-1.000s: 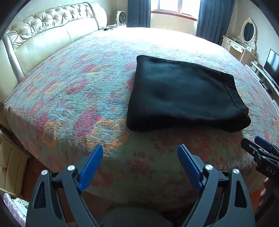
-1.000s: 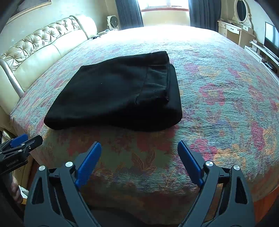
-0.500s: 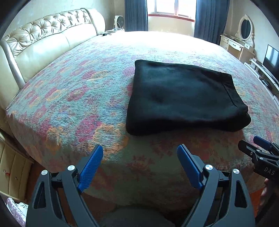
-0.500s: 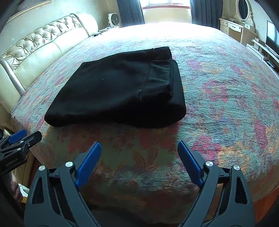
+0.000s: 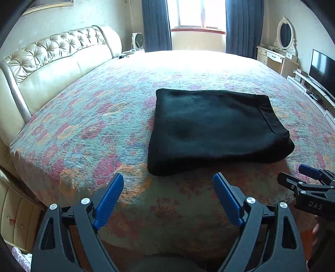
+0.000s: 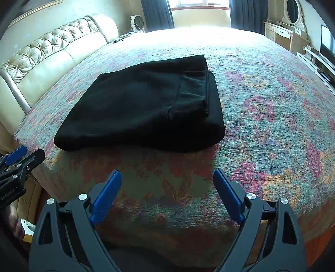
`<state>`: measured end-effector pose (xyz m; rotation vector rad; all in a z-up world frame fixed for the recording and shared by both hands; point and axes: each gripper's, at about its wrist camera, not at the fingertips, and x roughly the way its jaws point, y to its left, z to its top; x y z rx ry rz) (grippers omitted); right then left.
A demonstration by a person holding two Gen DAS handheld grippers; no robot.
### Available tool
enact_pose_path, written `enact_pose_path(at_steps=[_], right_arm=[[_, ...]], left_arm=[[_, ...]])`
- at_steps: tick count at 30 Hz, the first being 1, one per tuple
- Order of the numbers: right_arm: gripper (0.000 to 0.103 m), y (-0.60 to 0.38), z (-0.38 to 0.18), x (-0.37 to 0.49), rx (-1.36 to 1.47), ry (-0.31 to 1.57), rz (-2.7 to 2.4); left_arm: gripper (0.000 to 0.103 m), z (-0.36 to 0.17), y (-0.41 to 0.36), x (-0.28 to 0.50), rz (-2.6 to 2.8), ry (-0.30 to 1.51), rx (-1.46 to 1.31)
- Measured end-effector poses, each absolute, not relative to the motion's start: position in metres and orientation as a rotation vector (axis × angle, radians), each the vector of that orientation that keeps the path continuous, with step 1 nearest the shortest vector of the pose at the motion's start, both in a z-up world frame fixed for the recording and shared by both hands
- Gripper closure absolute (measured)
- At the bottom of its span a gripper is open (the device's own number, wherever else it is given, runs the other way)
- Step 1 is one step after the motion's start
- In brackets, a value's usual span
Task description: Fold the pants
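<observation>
The black pants [image 5: 213,129] lie folded into a flat rectangle on the flowered bedspread [image 5: 94,129], near the bed's front edge. They also show in the right wrist view [image 6: 142,108], waistband to the right. My left gripper [image 5: 168,180] is open and empty, held off the bed's front edge, short of the pants' left corner. My right gripper [image 6: 167,175] is open and empty, short of the pants' right end. It also shows at the right edge of the left wrist view [image 5: 293,175]. Neither gripper touches the cloth.
A tufted cream headboard [image 5: 52,62] runs along the bed's left side. A window with dark curtains [image 5: 196,16] is at the far end. A dresser with an oval mirror [image 5: 278,52] and a TV [image 5: 320,67] stand at the right.
Both grippers have tilted up and drawn slightly back, so the pants sit lower in each view. The pants have not moved. Both grippers stay open.
</observation>
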<state>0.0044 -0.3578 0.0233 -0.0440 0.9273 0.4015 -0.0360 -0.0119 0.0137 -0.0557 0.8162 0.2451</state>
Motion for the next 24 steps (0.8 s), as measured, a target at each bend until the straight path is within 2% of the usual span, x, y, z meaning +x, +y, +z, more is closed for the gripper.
enact_pose_path(at_steps=[24], right_arm=[[0.014,-0.355,0.022,0.005,-0.038,0.938,0.411]], left_arm=[[0.017,0.025,-0.023,-0.039,0.088,0.804,-0.115]])
